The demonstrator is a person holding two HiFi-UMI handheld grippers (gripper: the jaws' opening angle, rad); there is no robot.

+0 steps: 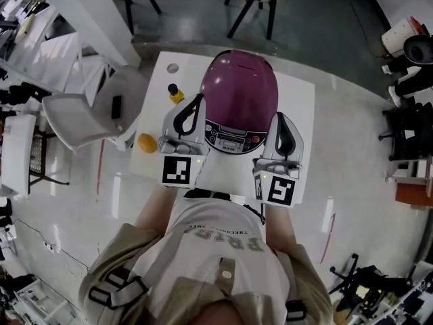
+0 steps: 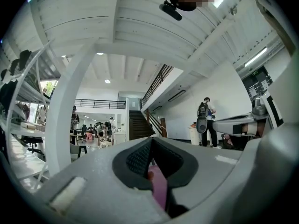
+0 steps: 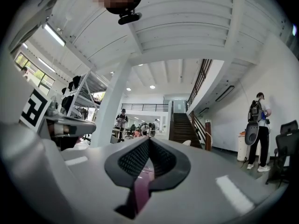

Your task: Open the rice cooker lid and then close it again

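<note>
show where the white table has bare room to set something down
Bare: the white table's back right corner, beside the purple domed rice cooker. Crowded: the left side, with a small yellow bottle, an orange ball and the left tongs.

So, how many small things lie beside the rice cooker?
3: a grey disc at the table's far left corner, a yellow object left of the cooker, an orange ball nearer the camera. More may be hidden.

Rice cooker (image 1: 240, 90) purple w/ grey panel (image 1: 232, 139); table (image 1: 302, 100) white.
</note>
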